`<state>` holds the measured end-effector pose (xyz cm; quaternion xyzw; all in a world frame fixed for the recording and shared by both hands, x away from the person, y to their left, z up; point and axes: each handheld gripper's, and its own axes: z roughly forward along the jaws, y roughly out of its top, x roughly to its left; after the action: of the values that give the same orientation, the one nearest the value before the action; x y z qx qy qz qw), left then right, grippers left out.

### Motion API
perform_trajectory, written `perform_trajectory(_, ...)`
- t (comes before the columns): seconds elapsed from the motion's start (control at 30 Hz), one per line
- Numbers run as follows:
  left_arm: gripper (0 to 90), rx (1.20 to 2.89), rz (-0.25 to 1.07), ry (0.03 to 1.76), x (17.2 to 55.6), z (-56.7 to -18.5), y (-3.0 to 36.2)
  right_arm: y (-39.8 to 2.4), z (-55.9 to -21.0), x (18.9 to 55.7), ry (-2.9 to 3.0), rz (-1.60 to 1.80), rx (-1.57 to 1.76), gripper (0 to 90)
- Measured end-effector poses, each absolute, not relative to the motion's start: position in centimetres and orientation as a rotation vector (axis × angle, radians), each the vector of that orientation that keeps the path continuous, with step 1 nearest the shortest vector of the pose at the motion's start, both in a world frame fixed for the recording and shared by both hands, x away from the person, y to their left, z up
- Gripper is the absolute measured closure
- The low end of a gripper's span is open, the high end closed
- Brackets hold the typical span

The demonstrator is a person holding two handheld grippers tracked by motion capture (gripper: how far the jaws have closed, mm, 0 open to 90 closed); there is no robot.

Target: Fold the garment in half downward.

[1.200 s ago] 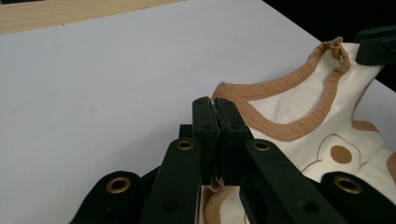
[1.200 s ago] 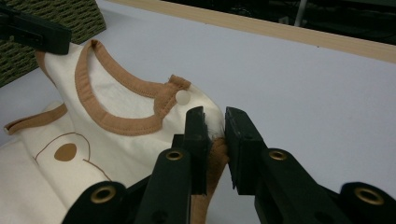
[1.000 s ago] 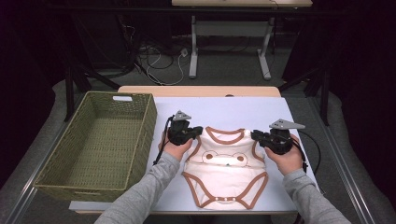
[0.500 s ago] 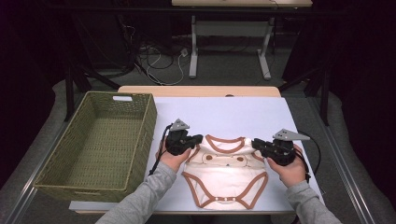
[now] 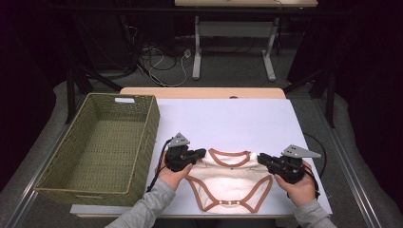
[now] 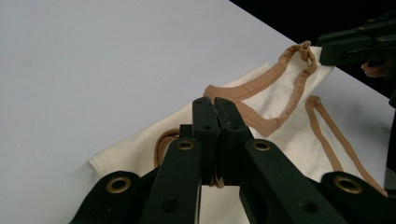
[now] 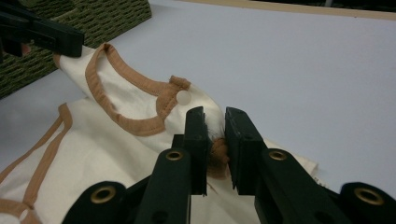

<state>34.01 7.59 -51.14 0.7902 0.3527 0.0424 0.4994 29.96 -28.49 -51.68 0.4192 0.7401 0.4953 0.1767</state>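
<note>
cream baby bodysuit (image 5: 228, 178) with tan trim, flat on the white table (image 5: 228, 118), near the front edge, between both hands, neck opening facing away from the person. left gripper (image 5: 199, 154) clenched on the bodysuit's left shoulder edge; in the left gripper view, jaws pressed together over cream cloth and tan binding (image 6: 243, 93). right gripper (image 5: 264, 159) clamped on the opposite shoulder; in the right gripper view, a bunch of tan trim (image 7: 217, 156) pinched between the pads, a white snap button (image 7: 184, 97) just beyond. shoulders pulled apart and taut, so the top edge looks stretched straight across.

judging by this: garment gripped at 2 corners and spread out, but no fold made yet, leg openings lying open toward the person. green wicker basket (image 5: 95, 142) well to the left, nothing visible inside. likely left to do: folding the bodysuit, then lifting it over the basket's near wall and dropping it in. roughly an early stage, with most of the work ahead.
</note>
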Motion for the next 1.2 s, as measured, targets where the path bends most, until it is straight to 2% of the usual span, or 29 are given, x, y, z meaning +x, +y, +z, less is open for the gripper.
perform_trajectory(1.2, 87.7, 1.957, 0.015, 0.807, 27.4, -53.8, 8.5, -28.7, -53.7, 23.0, 2.196, 1.362, 1.184, 79.4)
